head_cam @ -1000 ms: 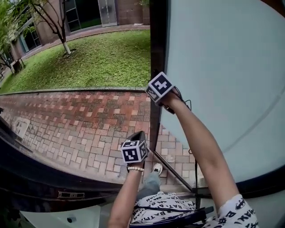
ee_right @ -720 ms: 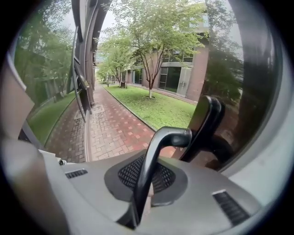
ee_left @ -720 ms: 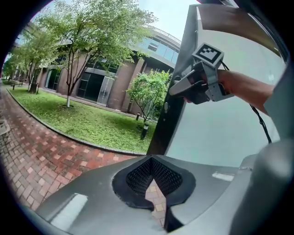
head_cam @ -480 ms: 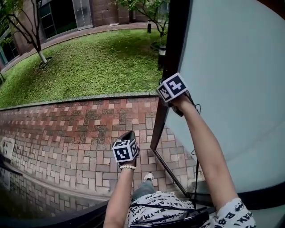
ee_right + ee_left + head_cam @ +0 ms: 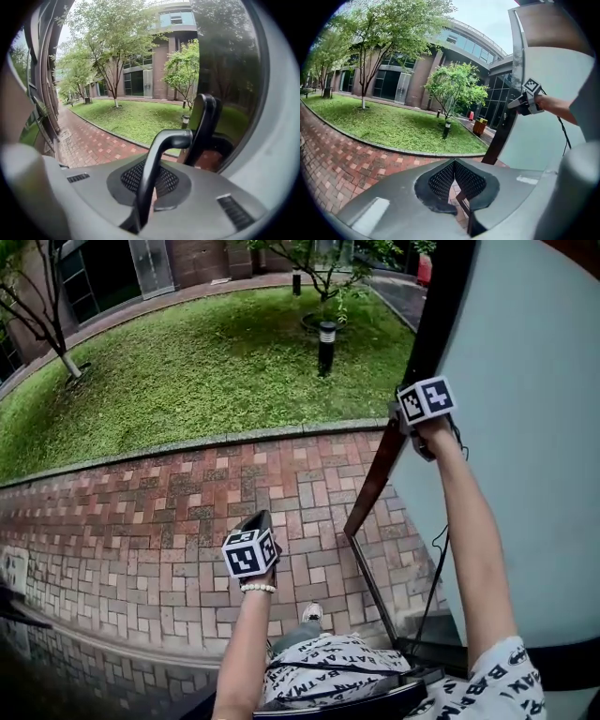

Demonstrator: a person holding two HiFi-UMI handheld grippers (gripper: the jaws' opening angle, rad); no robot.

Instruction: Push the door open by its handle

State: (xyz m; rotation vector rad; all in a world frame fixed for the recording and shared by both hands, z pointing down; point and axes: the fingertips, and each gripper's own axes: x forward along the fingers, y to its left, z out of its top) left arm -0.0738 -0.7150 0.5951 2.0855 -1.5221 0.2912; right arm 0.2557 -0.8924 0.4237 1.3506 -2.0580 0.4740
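Note:
The door [image 5: 534, 446] is a pale frosted pane in a dark frame [image 5: 398, 442], swung outward over the brick path. My right gripper [image 5: 405, 418] is at the door's edge at arm's length, shut on the black lever handle [image 5: 159, 154], which runs between its jaws. The handle's base [image 5: 204, 124] sits on the door frame. From the left gripper view, the right gripper [image 5: 524, 99] is against the frame. My left gripper [image 5: 255, 521] hangs lower, over the bricks, shut with nothing held; its mesh pads [image 5: 443, 180] meet.
Red brick paving [image 5: 159, 512] lies below, with a curved kerb and lawn [image 5: 206, 362] beyond. A bollard lamp [image 5: 325, 345] and trees stand on the grass. The person's leg and shoe [image 5: 307, 613] are at the threshold. A black cable [image 5: 433, 577] hangs from the right arm.
The door has swung further outward, and the right gripper on its handle has moved right and up in the head view. The left gripper has drifted slightly left.

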